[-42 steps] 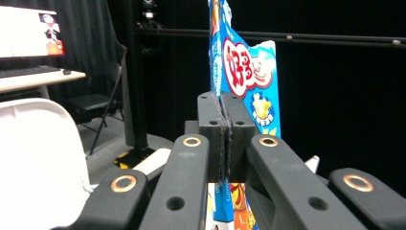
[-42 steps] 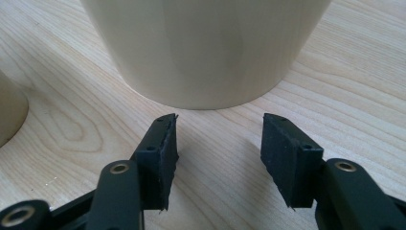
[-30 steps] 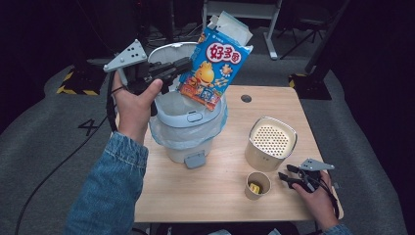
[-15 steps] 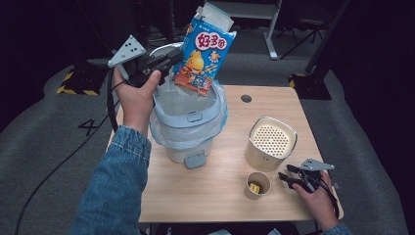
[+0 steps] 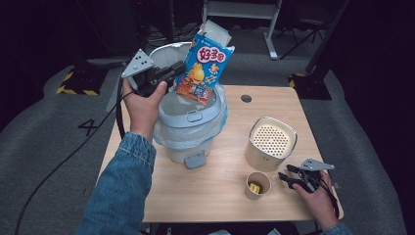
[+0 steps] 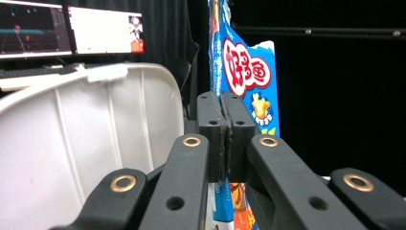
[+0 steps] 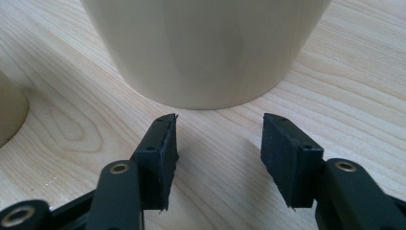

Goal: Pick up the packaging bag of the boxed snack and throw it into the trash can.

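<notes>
left gripper point(image 5: 172, 76) clamped on blue printed snack bag point(image 5: 203, 68), held upright over open pale-blue lidded bin point(image 5: 191, 117) at table's 10 o'clock for drop-in | right gripper point(image 5: 288, 178) jaws apart, empty, parked at 4 o'clock by cream perforated container point(image 5: 271, 142)

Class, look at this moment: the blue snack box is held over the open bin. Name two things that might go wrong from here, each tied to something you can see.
1. The left tool pinches only a thin edge of the blue snack box, so the box might twist or slip before release.
2. The box hangs tilted above the bin, near the raised lid; dropped now, it may catch on the rim or liner and not fall fully inside.
</notes>
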`<state>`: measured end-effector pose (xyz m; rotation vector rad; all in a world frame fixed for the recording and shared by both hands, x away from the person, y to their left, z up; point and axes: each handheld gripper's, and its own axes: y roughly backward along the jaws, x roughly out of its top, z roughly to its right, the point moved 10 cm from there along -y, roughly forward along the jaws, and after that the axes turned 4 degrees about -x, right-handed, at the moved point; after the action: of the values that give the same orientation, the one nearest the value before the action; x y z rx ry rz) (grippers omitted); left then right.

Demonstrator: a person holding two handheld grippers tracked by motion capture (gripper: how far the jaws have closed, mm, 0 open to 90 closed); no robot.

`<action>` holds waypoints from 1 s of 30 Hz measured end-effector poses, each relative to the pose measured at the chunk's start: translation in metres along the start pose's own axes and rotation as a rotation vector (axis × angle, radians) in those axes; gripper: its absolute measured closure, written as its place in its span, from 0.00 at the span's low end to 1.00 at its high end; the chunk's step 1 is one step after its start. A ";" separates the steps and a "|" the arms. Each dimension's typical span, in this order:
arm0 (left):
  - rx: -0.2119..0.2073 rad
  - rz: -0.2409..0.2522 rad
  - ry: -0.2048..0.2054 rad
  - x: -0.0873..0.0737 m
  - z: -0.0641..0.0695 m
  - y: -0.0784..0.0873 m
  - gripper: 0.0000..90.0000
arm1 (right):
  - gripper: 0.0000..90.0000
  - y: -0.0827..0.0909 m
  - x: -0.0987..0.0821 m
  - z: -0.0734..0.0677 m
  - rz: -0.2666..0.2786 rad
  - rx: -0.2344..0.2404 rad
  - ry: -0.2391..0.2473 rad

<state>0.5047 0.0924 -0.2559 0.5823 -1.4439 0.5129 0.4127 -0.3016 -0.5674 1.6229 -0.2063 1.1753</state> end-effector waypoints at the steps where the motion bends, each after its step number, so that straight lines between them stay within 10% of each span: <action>1: -0.003 -0.006 -0.001 -0.002 0.000 0.000 0.98 | 0.52 0.000 0.000 0.000 0.000 0.000 0.000; 30: 0.016 -0.119 0.009 -0.042 0.000 -0.004 0.97 | 0.52 0.000 0.000 0.000 -0.001 0.001 -0.002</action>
<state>0.5038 0.0903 -0.2976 0.6734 -1.3881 0.4330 0.4128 -0.3018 -0.5675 1.6255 -0.2063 1.1731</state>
